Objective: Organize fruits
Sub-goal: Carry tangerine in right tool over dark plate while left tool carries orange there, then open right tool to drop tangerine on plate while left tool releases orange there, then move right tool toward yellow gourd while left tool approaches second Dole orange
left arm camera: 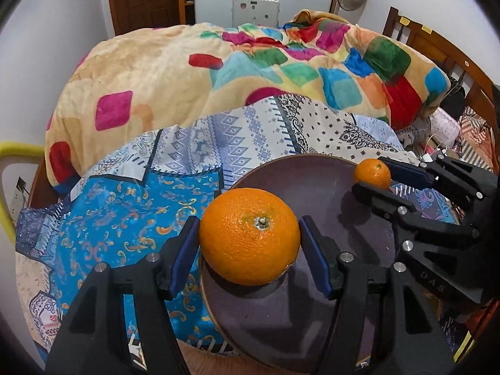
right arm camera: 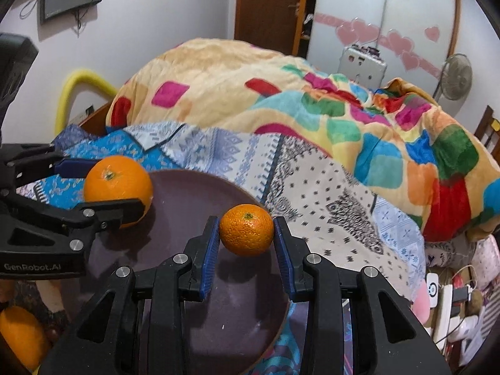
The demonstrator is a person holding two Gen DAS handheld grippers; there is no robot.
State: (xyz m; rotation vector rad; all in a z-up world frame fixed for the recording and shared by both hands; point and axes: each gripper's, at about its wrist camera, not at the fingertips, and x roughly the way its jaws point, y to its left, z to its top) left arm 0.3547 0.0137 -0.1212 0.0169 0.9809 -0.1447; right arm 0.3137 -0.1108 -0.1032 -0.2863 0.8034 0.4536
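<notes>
A dark purple plate (left arm camera: 312, 312) lies on the patterned bedsheet; it also shows in the right wrist view (right arm camera: 187, 193). My left gripper (left arm camera: 250, 243) is shut on a large orange (left arm camera: 250, 234) at the plate's left rim, also seen in the right wrist view (right arm camera: 117, 181). My right gripper (right arm camera: 247, 234) is shut on a small orange (right arm camera: 247, 229) over the plate's right edge. From the left wrist view the small orange (left arm camera: 372, 173) sits between the right gripper (left arm camera: 372, 175) fingers. Both fruits look slightly above or just touching the plate.
A colourful blanket (left arm camera: 218, 72) is heaped on the bed behind the plate. The blue patterned sheet (left arm camera: 125, 218) lies left of it. A yellow-orange fruit (right arm camera: 18, 334) lies at the lower left. Clutter and cables (right arm camera: 453, 297) sit at the right, by the wooden headboard (left arm camera: 437, 50).
</notes>
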